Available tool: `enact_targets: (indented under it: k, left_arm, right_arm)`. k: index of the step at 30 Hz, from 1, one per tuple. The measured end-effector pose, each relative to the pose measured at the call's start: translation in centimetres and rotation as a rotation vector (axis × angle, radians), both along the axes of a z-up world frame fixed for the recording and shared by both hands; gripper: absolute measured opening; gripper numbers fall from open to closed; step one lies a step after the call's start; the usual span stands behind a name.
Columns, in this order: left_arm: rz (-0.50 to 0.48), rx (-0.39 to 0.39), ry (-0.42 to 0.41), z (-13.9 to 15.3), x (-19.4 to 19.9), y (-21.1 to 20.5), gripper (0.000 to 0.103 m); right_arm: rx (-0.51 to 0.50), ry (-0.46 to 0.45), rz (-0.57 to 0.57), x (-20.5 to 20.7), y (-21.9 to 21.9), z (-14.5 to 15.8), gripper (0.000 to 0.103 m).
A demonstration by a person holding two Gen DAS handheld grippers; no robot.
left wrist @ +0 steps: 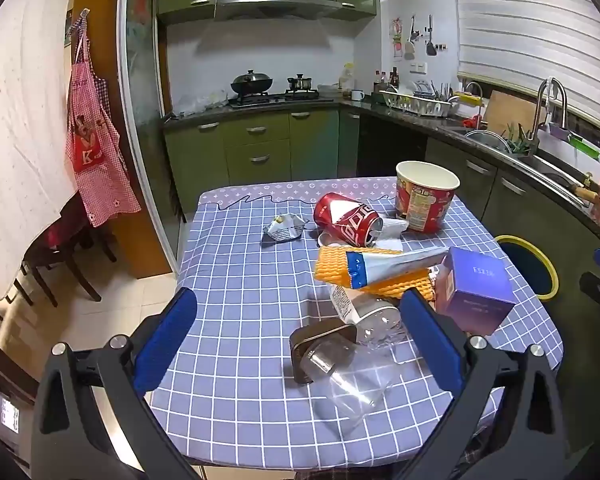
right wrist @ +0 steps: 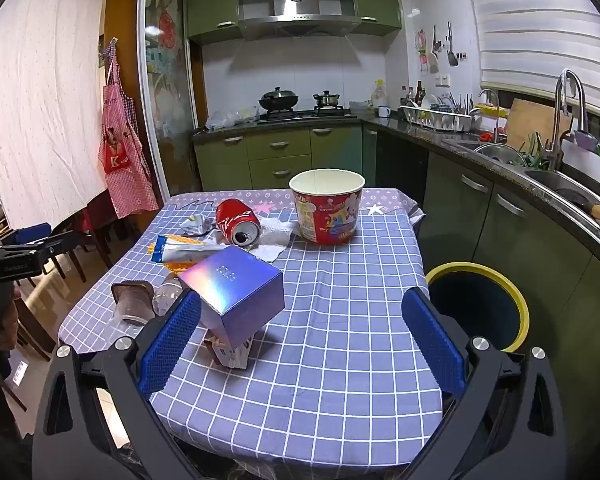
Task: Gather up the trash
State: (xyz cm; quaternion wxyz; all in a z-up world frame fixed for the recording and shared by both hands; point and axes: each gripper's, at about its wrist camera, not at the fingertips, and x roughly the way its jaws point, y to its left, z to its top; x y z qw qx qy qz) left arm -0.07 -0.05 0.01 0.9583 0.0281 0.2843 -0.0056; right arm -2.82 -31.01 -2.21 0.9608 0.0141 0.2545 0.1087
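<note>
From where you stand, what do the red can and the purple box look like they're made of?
Red can: thin metal, probably aluminium, with glossy print and a bare silvery top. Purple box: seemingly coated cardboard, with crisp folded edges and an iridescent sheen.

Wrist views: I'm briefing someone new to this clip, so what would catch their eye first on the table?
Probably the litter heaped on the blue checked tablecloth: a red soda can lying on its side, with a tall red paper bucket standing upright to its right. Nearer the camera, a shiny purple box sits tilted on other scraps, and a yellow-rimmed bin waits off the table's right edge.
</note>
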Motion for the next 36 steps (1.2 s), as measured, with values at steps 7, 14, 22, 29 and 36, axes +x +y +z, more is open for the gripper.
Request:
enact_targets:
  k: [7,14,22,29,36]
  left_arm:
    - [0.005,-0.009,0.007,0.7,-0.2,0.2,0.097]
    - [0.006,-0.011,0.013,0.7,-0.2,0.3,0.097]
    - [0.007,-0.011,0.015,0.2,0.1,0.1,0.097]
    - [0.004,-0.012,0.014,0.0,0.0,0.5,0.097]
    - [0.004,-0.012,0.015,0.0,0.0,0.4,0.097]
  right_arm:
    - [-0.004,0.003,0.0,0.1,0.1,0.0,0.099]
    - [0.002,0.007,0.001,0.1,0.1,-0.1,0.099]
    - [0.004,0.008,0.001,0.0,0.0,0.0,0.099]
    - [0.005,0.009,0.001,0.6,0.4,-0.4,0.099]
    - [0.004,0.011,-0.002,0.9,0.7,-0.8,0.099]
